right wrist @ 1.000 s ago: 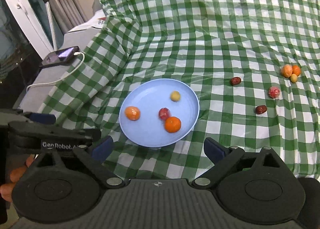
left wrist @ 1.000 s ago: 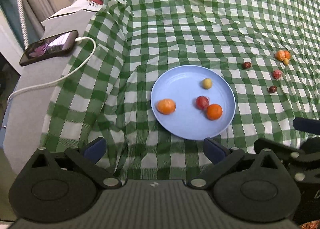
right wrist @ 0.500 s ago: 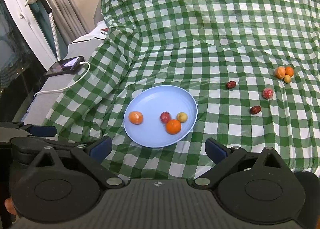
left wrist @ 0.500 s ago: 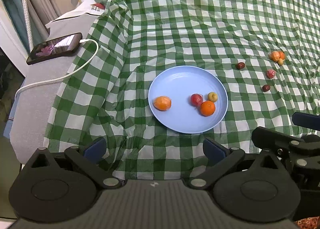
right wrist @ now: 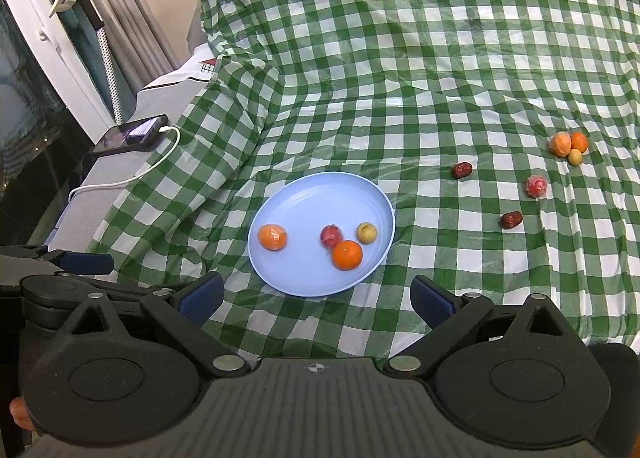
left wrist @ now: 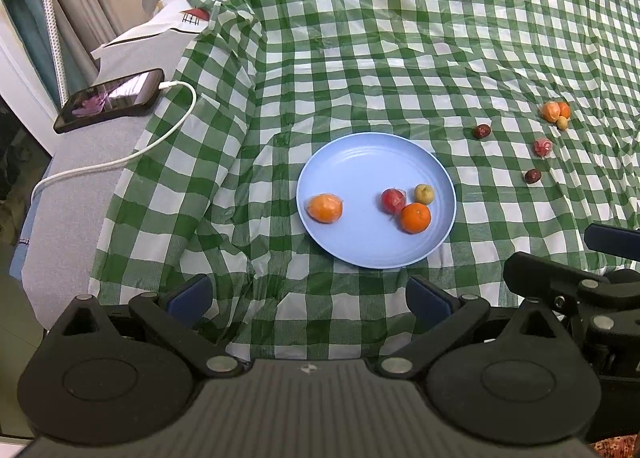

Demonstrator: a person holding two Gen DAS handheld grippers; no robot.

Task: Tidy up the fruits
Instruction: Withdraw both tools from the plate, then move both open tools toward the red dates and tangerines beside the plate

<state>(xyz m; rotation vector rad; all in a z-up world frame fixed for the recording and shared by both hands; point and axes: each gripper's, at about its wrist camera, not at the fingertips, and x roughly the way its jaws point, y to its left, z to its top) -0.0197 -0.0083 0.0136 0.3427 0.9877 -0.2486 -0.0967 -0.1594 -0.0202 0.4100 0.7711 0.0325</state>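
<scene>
Both the left gripper (left wrist: pixel 308 294) and the right gripper (right wrist: pixel 316 294) hang with fingers apart and empty, so the right one should reach the nearest date (right wrist: pixel 511 220) beyond the plate (right wrist: pixel 296 194), closing gently.

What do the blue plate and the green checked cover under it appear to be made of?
Blue plate: likely plastic or melamine, with a matte, even colour, a thin rim and faint moulded rings. Green checked cover: looks like thin plastic sheeting rather than cloth; it is glossy, with glare streaks and sharp crinkles.

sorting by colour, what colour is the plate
Light blue plate, plain with no pattern; clearest in the left wrist view.
</scene>
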